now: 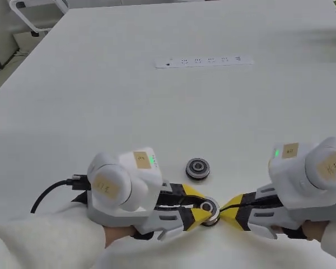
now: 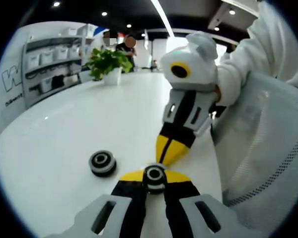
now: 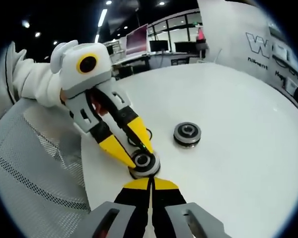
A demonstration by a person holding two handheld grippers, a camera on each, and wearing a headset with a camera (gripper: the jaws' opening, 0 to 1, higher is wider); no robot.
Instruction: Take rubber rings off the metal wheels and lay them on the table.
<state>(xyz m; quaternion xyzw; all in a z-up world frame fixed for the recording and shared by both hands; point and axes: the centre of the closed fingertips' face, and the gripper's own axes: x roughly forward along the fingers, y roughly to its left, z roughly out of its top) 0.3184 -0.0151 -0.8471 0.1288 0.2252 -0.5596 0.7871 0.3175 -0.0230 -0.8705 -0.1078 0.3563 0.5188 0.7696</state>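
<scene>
- Two wheels lie on the table [image 1: 157,112]. The one that matters is the near wheel [image 1: 208,208], close to the table's near edge and right between my two tools.
- My left gripper [image 1: 201,210] comes at it from my left, its jaws pinching the wheel across its width. My left gripper view shows the near wheel [image 2: 155,174] seated between those yellow tips.
- My right gripper [image 3: 150,181] faces it from the opposite side, so the two tools point at each other almost in one line with the wheel in the middle. Its jaws are pressed together, tips against the wheel's rim. I cannot tell whether they have caught any rubber.
- Judging from this, the coming pull runs along that line. The right tool would drag the ring away towards my right while the left one holds the metal fast.
- Both hands sit low, the tools nearly flat to the table.
- Just beyond, apart from both tools, rests the far wheel [image 1: 197,168], its dark rubber ring [image 3: 187,141] on it. It lies a little nearer my left gripper.
</scene>
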